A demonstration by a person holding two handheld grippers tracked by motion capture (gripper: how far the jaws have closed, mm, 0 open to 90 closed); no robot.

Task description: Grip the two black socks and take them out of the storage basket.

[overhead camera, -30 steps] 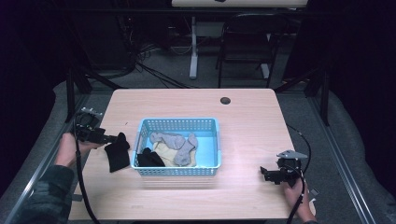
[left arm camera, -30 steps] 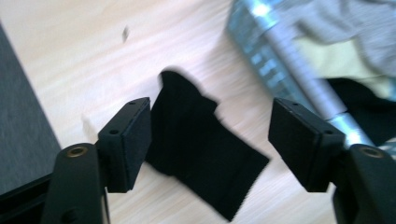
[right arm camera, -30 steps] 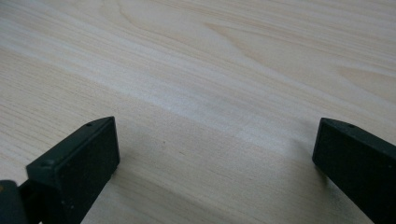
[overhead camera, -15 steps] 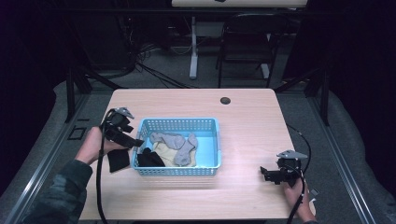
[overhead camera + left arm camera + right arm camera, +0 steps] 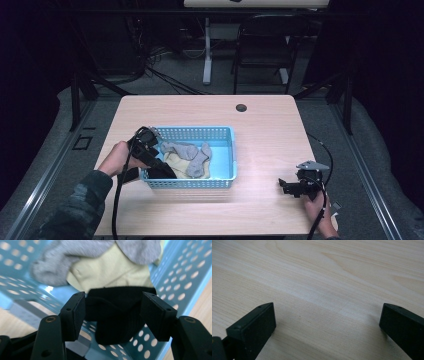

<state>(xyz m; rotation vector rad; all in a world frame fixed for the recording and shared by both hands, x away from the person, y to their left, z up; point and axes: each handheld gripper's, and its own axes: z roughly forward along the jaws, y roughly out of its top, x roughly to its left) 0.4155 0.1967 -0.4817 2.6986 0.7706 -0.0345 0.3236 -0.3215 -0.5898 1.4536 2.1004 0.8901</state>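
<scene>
A light blue perforated basket (image 5: pixel 200 131) in the middle of the table holds grey socks (image 5: pixel 187 150), a pale yellow sock (image 5: pixel 175 161) and a black sock (image 5: pixel 167 175). My left gripper (image 5: pixel 160 165) reaches down into the basket's left end. In the left gripper view its jaws (image 5: pixel 113 305) straddle the black sock (image 5: pixel 117 315), which lies loose on the basket floor (image 5: pixel 180 272). The jaws have just been closing, with the sock between the pads. The yellow sock (image 5: pixel 112 272) and a grey sock (image 5: pixel 62 260) lie beyond. My right gripper (image 5: pixel 285 186) rests open at the table's right front, with bare wood between its jaws (image 5: pixel 327 315).
Another black sock (image 5: pixel 131 175) lies on the table just left of the basket. A dark round grommet (image 5: pixel 241 107) sits near the table's far edge. Beyond the table stand a chair and desk legs. Cables trail from both grippers.
My left gripper has moved right from the table's left side, past the black sock lying there, and dipped into the basket's left end. The right gripper has stayed put.
</scene>
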